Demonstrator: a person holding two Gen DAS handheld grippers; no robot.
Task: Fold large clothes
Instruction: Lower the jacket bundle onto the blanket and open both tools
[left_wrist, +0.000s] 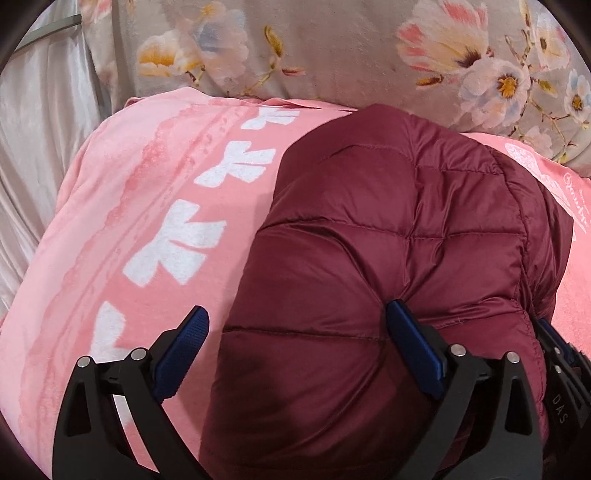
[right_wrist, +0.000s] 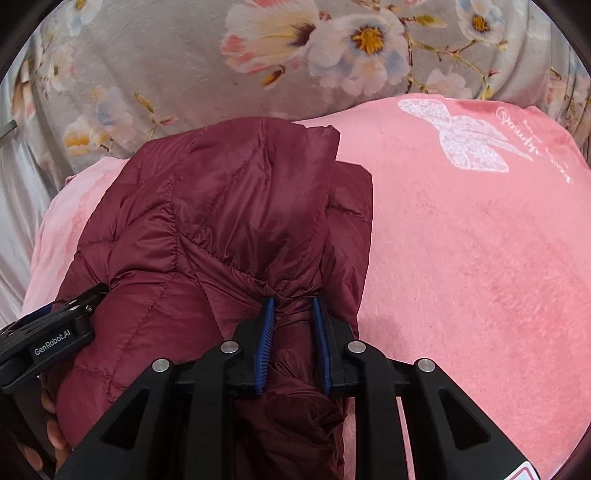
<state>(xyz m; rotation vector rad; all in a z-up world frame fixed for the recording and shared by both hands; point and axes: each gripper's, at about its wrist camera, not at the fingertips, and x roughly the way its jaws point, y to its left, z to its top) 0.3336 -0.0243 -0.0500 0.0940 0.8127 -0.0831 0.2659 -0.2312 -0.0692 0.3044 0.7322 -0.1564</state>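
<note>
Floral bedding lay behind the pink blanket where our maroon puffer jacket rested. Our left gripper stood wide open over it; our right gripper pinched its bunched fabric.

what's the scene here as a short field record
garment: maroon quilted jacket, bunched on the pink blanket
backdrop: floral cloth behind the blanket
left hand-held gripper: open, jaws wide astride the jacket's near edge
right hand-held gripper: shut on a pinch of jacket fabric
fold state: not yet neatly folded
</note>
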